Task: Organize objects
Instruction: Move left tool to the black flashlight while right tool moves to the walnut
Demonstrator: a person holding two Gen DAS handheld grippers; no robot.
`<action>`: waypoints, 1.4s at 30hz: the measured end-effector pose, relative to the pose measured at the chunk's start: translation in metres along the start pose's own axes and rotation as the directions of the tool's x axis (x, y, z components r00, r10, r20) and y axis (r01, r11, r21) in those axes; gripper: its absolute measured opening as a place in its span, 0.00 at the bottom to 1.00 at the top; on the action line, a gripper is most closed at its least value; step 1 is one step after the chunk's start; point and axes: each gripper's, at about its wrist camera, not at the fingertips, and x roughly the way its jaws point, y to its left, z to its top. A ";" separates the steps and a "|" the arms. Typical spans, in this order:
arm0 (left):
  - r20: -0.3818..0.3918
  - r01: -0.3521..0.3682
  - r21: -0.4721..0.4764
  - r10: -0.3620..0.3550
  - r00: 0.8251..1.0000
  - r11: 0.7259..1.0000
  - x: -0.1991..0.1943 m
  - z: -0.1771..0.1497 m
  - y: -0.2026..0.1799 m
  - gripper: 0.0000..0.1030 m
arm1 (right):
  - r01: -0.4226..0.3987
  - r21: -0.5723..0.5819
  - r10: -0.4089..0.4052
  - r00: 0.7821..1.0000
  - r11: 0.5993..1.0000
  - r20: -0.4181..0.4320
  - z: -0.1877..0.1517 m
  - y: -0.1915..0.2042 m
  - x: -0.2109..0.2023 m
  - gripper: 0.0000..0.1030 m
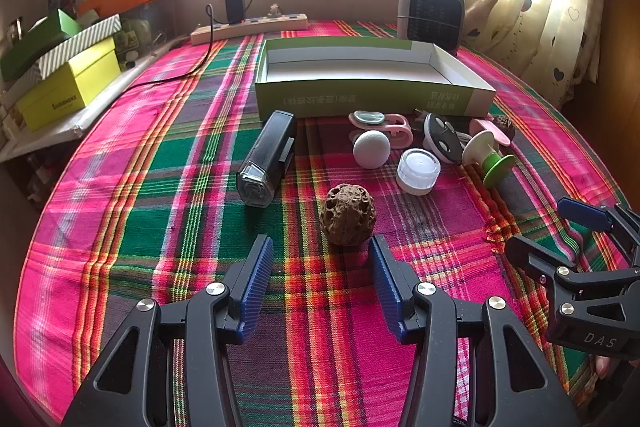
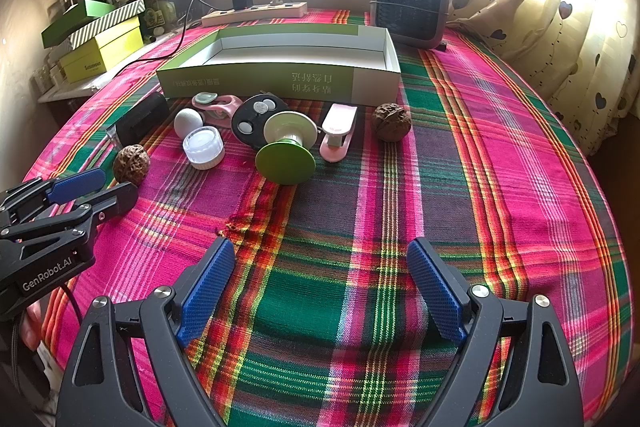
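Observation:
An open green-and-white box (image 1: 372, 95) (image 2: 280, 83) lies empty on the plaid tablecloth. In front of it lie a black rectangular device (image 1: 266, 159), a white ball (image 1: 371, 149), a white lidded jar (image 1: 418, 171), a black disc (image 1: 442, 143), a green spool (image 2: 285, 151), pink clips (image 2: 338, 131) and two walnuts (image 1: 348, 215) (image 2: 391, 121). My left gripper (image 1: 320, 251) stands open just short of the near walnut, nothing between its pads. Over bare cloth to the right, my right gripper (image 2: 320, 259) is open and empty.
A small grey heater (image 2: 408, 7) and a power strip (image 2: 256, 13) with a plugged charger stand behind the box. Stacked green and yellow boxes (image 1: 68, 83) sit on a shelf at the left. Curtains (image 2: 560, 27) hang at the right.

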 end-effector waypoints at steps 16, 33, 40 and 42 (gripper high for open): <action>-0.013 0.027 0.008 -0.027 1.000 1.000 0.002 0.000 0.003 0.46 | -0.006 -0.008 0.006 1.000 1.000 -0.004 0.002 0.000 -0.001 0.86; -0.004 0.073 -0.059 -0.073 0.997 0.996 -0.009 0.014 0.038 0.46 | 0.066 0.049 -0.065 0.998 0.997 -0.020 0.010 -0.046 0.000 0.85; -0.031 0.066 -0.063 -0.068 0.997 0.996 0.008 0.031 0.045 0.46 | 0.080 0.063 -0.080 0.997 0.995 -0.009 0.024 -0.065 0.001 0.85; -0.034 0.065 -0.051 -0.066 0.997 0.997 0.013 0.037 0.044 0.46 | 0.079 0.056 -0.078 0.997 0.995 -0.010 0.029 -0.067 0.006 0.85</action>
